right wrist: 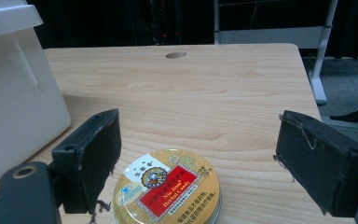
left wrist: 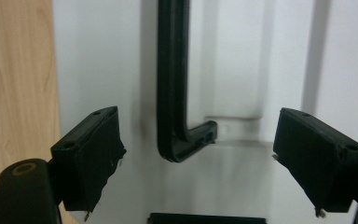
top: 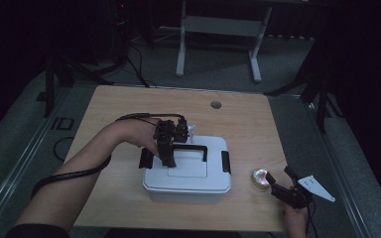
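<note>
Nearest the person, the right gripper [top: 278, 184] hangs at the table's near right corner, jaws wide and empty, with the round gold candy tin with a red label [right wrist: 167, 189] lying flat on the light wooden table [top: 248, 124] just below and between them; its pads are clear of the tin. A careless dip there could knock the tin off the edge.

Farther in, the left gripper [top: 168, 159] points down over the white plastic storage box [top: 188, 171], jaws partly open and holding nothing, straddling the left corner of the black folding carry handle [left wrist: 172, 93] that lies flat on the lid. The box sits mid-table, its long axis running left to right, the handle's bar along it. As I judge it, closing here could pinch only the bend, so the handle may slip out or the box tilt when lifted
</note>
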The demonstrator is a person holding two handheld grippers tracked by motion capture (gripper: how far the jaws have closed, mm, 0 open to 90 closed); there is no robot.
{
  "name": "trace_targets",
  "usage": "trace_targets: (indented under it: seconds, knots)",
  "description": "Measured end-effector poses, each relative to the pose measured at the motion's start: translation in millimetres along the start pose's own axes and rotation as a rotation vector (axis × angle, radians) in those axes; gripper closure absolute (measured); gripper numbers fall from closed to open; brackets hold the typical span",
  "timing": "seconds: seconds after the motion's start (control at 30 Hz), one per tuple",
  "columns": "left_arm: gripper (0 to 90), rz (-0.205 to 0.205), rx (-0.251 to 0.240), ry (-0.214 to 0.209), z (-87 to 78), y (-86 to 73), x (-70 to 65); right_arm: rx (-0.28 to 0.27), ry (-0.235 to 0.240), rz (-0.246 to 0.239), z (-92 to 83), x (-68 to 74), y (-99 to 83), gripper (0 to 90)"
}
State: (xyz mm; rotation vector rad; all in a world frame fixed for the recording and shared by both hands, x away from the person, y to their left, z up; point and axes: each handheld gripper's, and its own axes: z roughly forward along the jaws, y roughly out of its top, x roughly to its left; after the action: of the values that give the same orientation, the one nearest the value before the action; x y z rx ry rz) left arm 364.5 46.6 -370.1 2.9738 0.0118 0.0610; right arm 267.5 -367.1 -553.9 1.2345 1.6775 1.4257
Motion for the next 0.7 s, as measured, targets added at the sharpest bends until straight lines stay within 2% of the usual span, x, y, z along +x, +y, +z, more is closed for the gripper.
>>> trace_targets:
  seconds: [0.13,0.23,0.3,0.33,0.43,0.47,0.5,0.53,0.7]
  knots:
    - [43.5,0.018,0.016,-0.005,-0.4,-2.5,-0.5,0.001,-0.001,-0.001,0.3,0.2,0.0,13.7]
    - [54.2,0.023,0.04,0.003,1.1,-0.2,-0.2,0.003,-0.002,-0.002,0.4,0.3,0.1,13.7]
    - [60.3,0.005,0.051,-0.01,1.6,2.0,1.0,0.004,-0.002,-0.003,0.4,0.5,0.1,13.8]
    - [63.5,0.01,0.054,-0.008,1.7,2.8,1.7,0.004,-0.002,-0.003,0.5,0.5,0.1,13.8]
    - [70.8,-0.015,0.063,-0.035,2.1,5.2,4.1,0.004,0.0,-0.002,0.4,0.3,0.1,13.7]
    - [72.9,-0.026,0.066,-0.056,1.9,5.8,4.7,0.004,0.0,-0.002,0.4,0.3,0.1,13.8]
    - [78.6,-0.029,0.068,-0.076,2.5,6.4,4.5,0.003,0.001,-0.001,0.4,0.3,0.1,13.8]
    - [82.3,-0.032,0.075,-0.078,2.9,7.2,3.3,0.004,0.001,-0.001,0.4,0.2,0.1,13.7]
    - [83.3,-0.022,0.107,-0.076,3.0,11.5,3.4,0.004,0.002,-0.002,0.4,0.3,0.0,13.8]
